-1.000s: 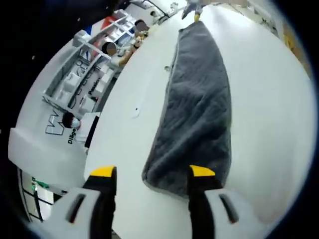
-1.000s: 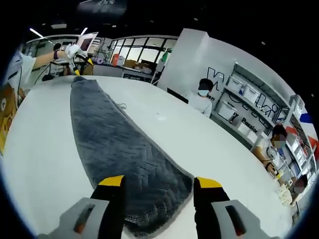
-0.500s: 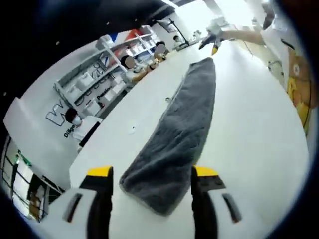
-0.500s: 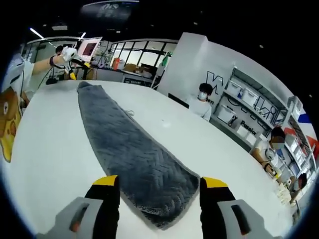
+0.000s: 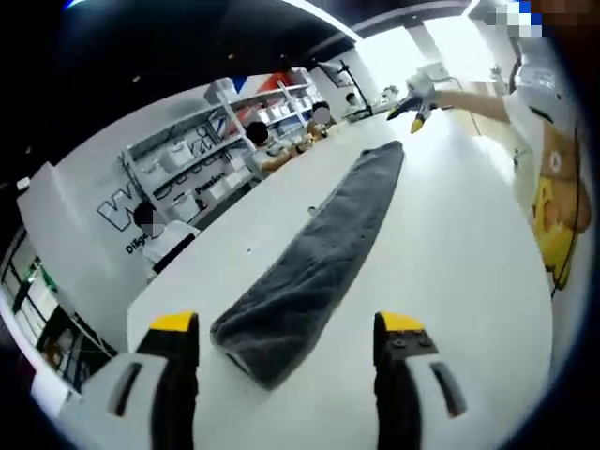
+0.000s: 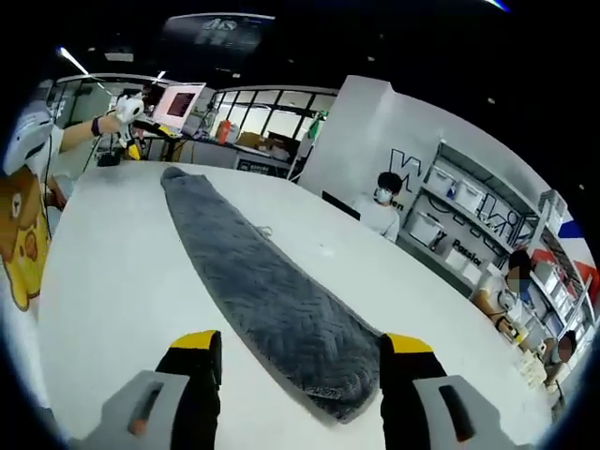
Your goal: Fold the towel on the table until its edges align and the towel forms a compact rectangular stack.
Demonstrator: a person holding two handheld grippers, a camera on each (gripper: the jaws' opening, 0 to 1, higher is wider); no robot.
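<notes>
Towel (image 5: 319, 258) lies as a long narrow strip along the white table (image 5: 450, 281). Left gripper (image 5: 286, 328) and right gripper (image 6: 300, 347) hover spread at its 2 ends, apparently clear. Next: pinch one end, carry it to the other.
</notes>
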